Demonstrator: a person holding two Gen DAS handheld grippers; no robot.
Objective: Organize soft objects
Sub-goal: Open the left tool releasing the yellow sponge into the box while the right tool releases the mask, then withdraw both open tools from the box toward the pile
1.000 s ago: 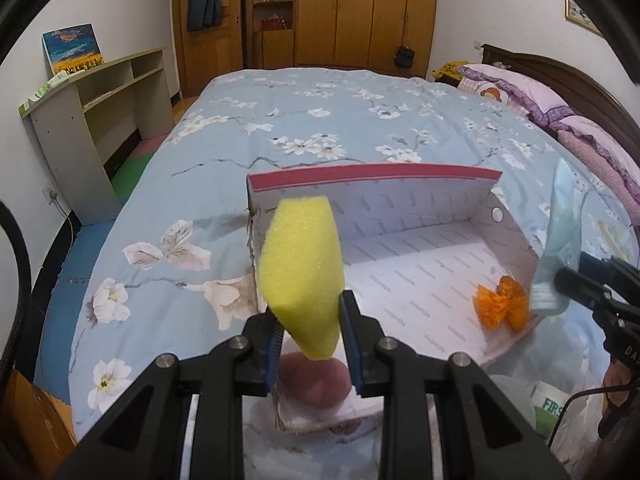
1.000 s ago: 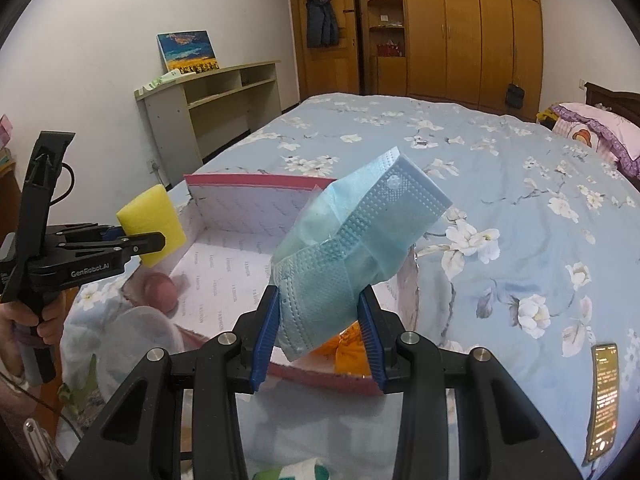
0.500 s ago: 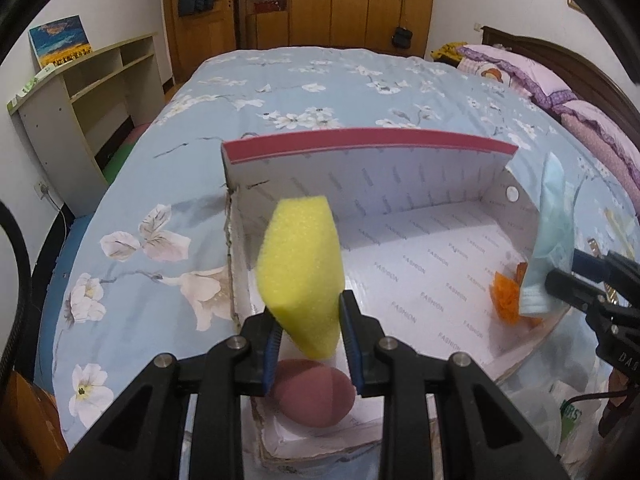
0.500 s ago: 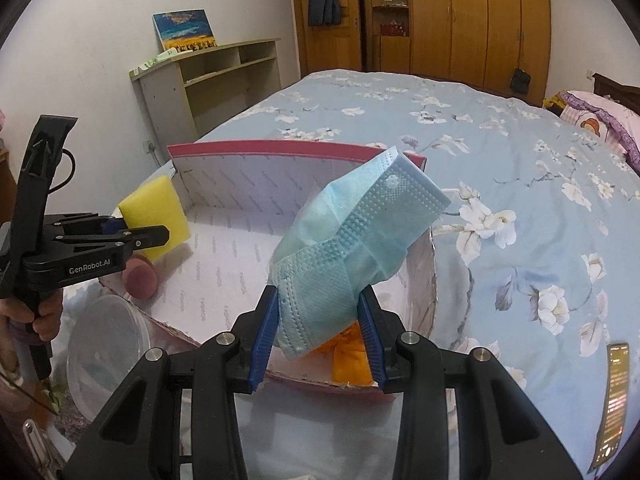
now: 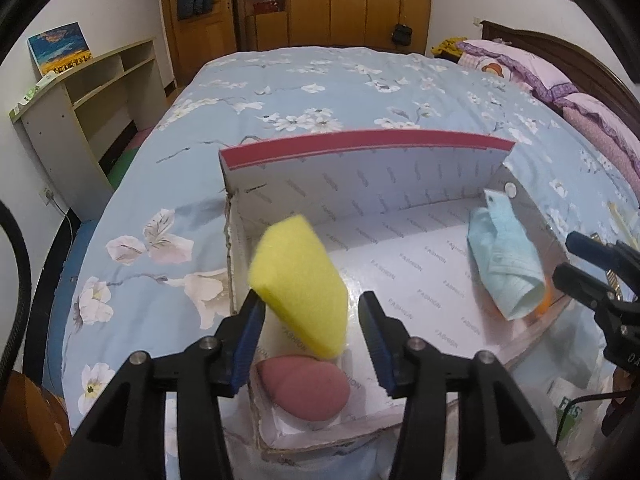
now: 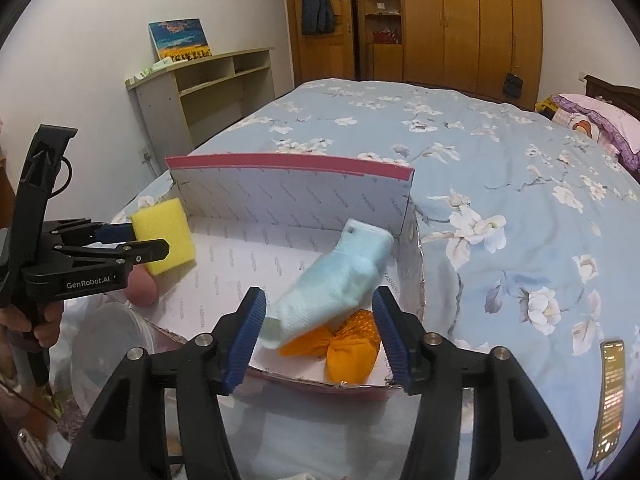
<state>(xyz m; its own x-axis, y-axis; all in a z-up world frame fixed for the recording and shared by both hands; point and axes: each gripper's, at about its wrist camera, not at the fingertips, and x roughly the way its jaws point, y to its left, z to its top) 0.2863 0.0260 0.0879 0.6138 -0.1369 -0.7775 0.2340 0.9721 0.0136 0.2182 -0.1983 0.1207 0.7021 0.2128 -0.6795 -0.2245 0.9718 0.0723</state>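
A white cardboard box with a red rim (image 5: 360,142) lies open on the bed. My left gripper (image 5: 311,304) is opening; the yellow sponge (image 5: 300,288) tips loose between its jaws, clear of the right pad, above a pink egg-shaped sponge (image 5: 304,388) in the box's near corner. My right gripper (image 6: 319,295) is opening too. The light blue face mask (image 6: 336,276) slumps between its jaws without being pinched and rests on an orange cloth bundle (image 6: 352,348) inside the box. The right wrist view also shows the yellow sponge (image 6: 164,240) and the left gripper (image 6: 150,240).
The box sits on a blue floral bedspread (image 6: 500,168). A clear plastic tub (image 6: 108,344) stands just outside the box, below the left gripper. A phone (image 6: 608,396) lies on the bed at the right. A shelf unit (image 5: 80,120) stands along the left wall.
Both grippers have gone from shut to open. The yellow sponge has tilted and slipped down from the left jaws. The mask has dropped from the right jaws into the box.
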